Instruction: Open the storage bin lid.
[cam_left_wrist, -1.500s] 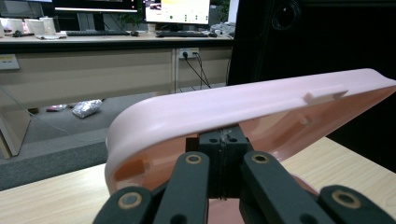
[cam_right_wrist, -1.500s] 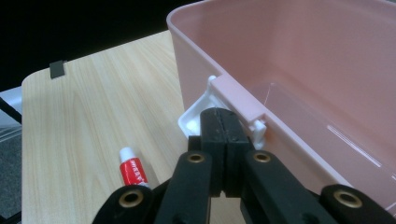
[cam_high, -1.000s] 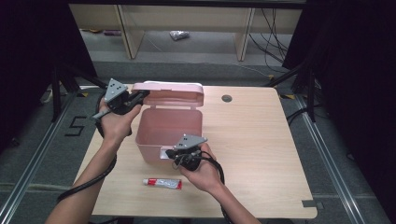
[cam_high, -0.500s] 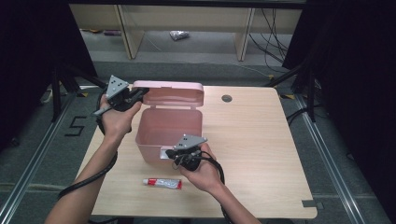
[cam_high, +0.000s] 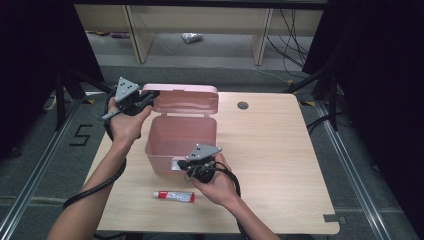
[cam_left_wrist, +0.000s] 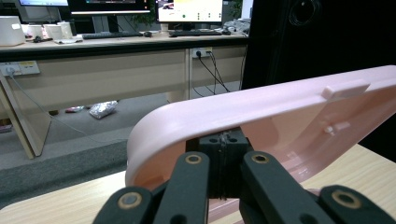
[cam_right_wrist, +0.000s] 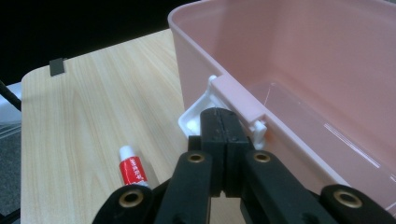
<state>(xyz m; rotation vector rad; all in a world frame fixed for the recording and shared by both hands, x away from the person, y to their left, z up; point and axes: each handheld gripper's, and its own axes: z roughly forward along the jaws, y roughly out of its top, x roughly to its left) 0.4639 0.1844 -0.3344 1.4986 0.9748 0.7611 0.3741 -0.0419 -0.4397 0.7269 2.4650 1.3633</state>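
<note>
Left claw (cam_high: 150, 95) was shut under the pink lid (cam_high: 187, 100), propping it open; right claw (cam_high: 181, 165) was shut against the box's white latch (cam_right_wrist: 198, 114). Imo best to keep both steady w/ the box (cam_high: 175, 142) pinned.

left gripper (cam_high: 148, 98) jaws closed, raised, right gripper (cam_high: 186, 165) jaws closed, low

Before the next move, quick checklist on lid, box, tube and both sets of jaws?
1. Lid swung up and back: ok.
2. Left gripper, jaws shut, tips against the lid's underside by its corner: ok.
3. Right gripper, jaws shut, at the white latch on the front wall: ok; whether it presses, cannot tell.
4. Pink box inside bare: ok.
5. Tube lying on the table in front of the box, untouched: ok.
</note>
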